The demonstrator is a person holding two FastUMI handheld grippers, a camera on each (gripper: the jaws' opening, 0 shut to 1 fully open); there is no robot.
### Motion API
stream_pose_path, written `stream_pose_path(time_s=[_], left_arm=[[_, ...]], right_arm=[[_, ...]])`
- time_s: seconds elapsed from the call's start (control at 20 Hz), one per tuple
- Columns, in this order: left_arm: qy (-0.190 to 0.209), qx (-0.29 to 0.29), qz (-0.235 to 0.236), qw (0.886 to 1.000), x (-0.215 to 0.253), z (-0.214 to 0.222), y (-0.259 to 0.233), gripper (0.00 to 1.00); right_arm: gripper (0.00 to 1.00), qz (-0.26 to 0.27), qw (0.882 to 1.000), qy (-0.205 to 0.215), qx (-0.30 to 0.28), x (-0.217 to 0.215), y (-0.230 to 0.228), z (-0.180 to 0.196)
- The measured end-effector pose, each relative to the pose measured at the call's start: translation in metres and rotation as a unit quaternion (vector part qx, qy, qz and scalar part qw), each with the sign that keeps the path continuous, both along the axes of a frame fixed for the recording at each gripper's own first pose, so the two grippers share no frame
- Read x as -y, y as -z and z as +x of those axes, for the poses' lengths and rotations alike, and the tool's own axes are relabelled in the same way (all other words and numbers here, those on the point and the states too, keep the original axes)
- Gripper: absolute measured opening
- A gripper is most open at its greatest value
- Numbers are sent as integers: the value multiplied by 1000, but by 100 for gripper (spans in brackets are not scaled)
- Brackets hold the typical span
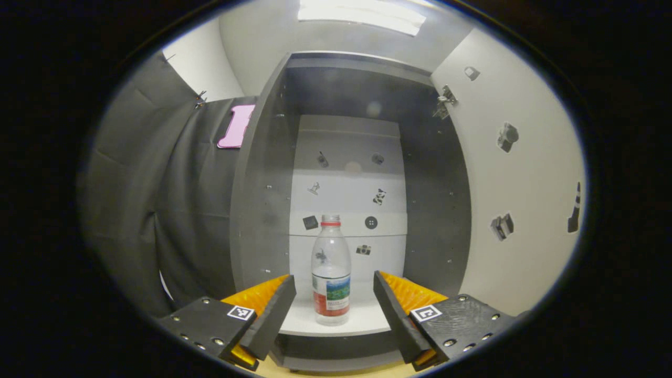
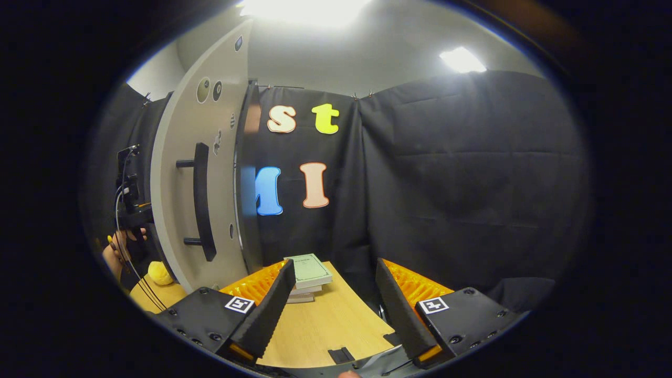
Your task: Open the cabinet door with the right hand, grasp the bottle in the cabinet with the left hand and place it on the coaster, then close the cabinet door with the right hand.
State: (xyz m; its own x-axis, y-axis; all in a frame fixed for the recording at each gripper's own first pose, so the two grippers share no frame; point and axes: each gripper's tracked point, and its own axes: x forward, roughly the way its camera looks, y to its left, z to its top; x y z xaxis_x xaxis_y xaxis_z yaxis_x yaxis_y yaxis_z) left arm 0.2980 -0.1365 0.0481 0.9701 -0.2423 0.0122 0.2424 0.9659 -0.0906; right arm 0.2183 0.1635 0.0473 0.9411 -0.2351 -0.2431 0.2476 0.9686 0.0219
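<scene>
In the left gripper view a clear plastic bottle (image 1: 331, 270) with a red cap band and a coloured label stands upright on the white bottom shelf of the open dark cabinet (image 1: 262, 184). My left gripper (image 1: 333, 294) is open, its fingers either side of the bottle but short of it. The cabinet door (image 1: 520, 173) is swung wide to the right. In the right gripper view the same door (image 2: 202, 178) with its black bar handle (image 2: 202, 202) stands left of my right gripper (image 2: 332, 294), which is open and holds nothing.
A stack of books (image 2: 308, 275) lies on the wooden table (image 2: 331, 325) ahead of the right gripper. A yellow soft toy (image 2: 159, 273) sits at the left by a hand holding the other gripper (image 2: 128, 210).
</scene>
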Motion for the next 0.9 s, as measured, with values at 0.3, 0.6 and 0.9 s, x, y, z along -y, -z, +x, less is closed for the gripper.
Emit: stream_pose_path(time_s=[0.3, 0.6, 0.9], left_arm=[[16, -3, 10, 1000, 15, 49, 21, 88], [22, -23, 9, 999, 29, 79, 43, 88], [17, -45, 21, 999, 30, 94, 63, 92]], right_arm=[[98, -5, 999, 39, -17, 0, 10, -1], [98, -25, 997, 64, -21, 0, 6, -9], [98, -28, 997, 60, -27, -5, 8, -6]])
